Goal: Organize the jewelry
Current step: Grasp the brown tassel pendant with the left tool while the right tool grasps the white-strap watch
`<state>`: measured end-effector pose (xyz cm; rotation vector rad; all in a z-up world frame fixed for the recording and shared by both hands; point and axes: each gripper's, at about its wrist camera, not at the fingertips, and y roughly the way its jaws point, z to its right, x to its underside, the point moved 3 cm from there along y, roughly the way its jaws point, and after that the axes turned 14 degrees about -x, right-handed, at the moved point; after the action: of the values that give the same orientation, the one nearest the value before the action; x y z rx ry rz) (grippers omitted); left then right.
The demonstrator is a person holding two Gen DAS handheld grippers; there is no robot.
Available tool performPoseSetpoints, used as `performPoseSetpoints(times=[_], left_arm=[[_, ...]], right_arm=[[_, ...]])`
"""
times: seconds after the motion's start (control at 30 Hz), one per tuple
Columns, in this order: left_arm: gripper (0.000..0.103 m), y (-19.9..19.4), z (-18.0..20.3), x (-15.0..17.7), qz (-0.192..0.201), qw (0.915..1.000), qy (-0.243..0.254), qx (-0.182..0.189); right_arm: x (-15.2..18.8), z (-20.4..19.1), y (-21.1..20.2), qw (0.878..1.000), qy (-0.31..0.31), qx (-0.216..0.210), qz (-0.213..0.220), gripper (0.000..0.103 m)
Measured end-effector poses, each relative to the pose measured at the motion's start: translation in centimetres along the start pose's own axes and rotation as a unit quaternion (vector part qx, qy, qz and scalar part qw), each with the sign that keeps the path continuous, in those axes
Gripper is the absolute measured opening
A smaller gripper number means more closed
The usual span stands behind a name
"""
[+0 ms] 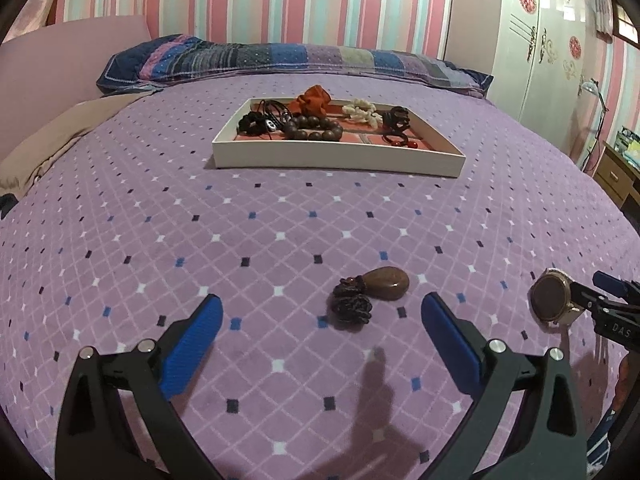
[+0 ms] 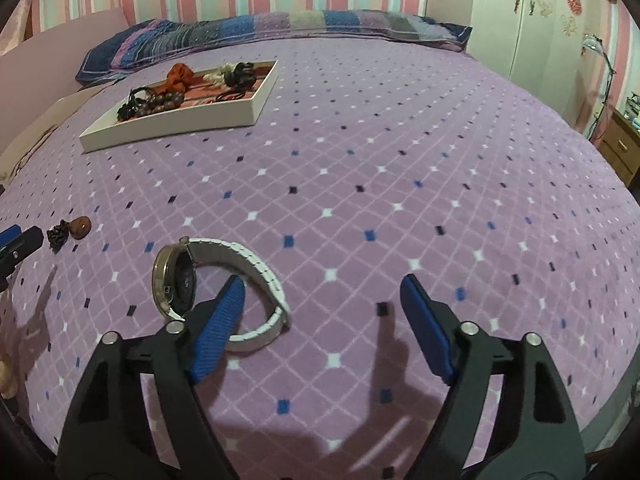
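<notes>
Bed cover (image 1: pixel 280 216): lilac with a diamond grid, filling most of both views.

Tray (image 1: pixel 336 158): white, shallow, lying on the bed in the upper centre of the left wrist view and the upper left of the right wrist view. It is holding a brown bead bracelet (image 1: pixel 316 128), an orange fabric piece (image 1: pixel 314 98), a cream beaded piece (image 1: pixel 360 112) and several dark items too small to tell apart.

Pendant (image 1: pixel 390 283): brown, egg-shaped, with a dark knotted cord (image 1: pixel 352 306) bunched at its left, lying on the cover just beyond the left tongs (image 1: pixel 322 312), lower centre of the left wrist view.

Left tongs: blue-padded jaws standing wide apart, gripping nothing.

Watch (image 2: pixel 176 280): round bronze-rimmed case standing on edge, white link strap (image 2: pixel 256 270) curling to its right, lower left of the right wrist view.

Right tongs (image 2: pixel 320 292): jaws standing open, holding nothing; the left finger (image 2: pixel 220 328) is sitting inside the strap loop, the right finger well clear over bare cover.

Pillow (image 1: pixel 280 60): patchwork blue and purple, lying across the top of the bed.
</notes>
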<state>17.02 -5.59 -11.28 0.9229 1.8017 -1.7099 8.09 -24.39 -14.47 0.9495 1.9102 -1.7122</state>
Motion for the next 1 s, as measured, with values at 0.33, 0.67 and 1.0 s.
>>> performPoseSetpoints(times=[0.33, 0.67, 1.0], left_arm=[[0.068, 2.1, 0.7, 0.3, -0.028, 0.9995, 0.011, 0.013], [0.054, 3.0, 1.0, 0.1, -0.031, 0.9993, 0.015, 0.012], [0.032, 2.8, 1.5, 0.5, -0.026, 0.9993, 0.026, 0.009]], right_arm=[[0.0, -0.5, 1.1, 1.000, 0.006, -0.023, -0.008, 0.048], [-0.1, -1.7, 1.6, 0.999, -0.001, -0.044, -0.004, 0.025], [0.0, -1.8, 1.4, 0.999, -0.002, -0.039, 0.007, 0.023]])
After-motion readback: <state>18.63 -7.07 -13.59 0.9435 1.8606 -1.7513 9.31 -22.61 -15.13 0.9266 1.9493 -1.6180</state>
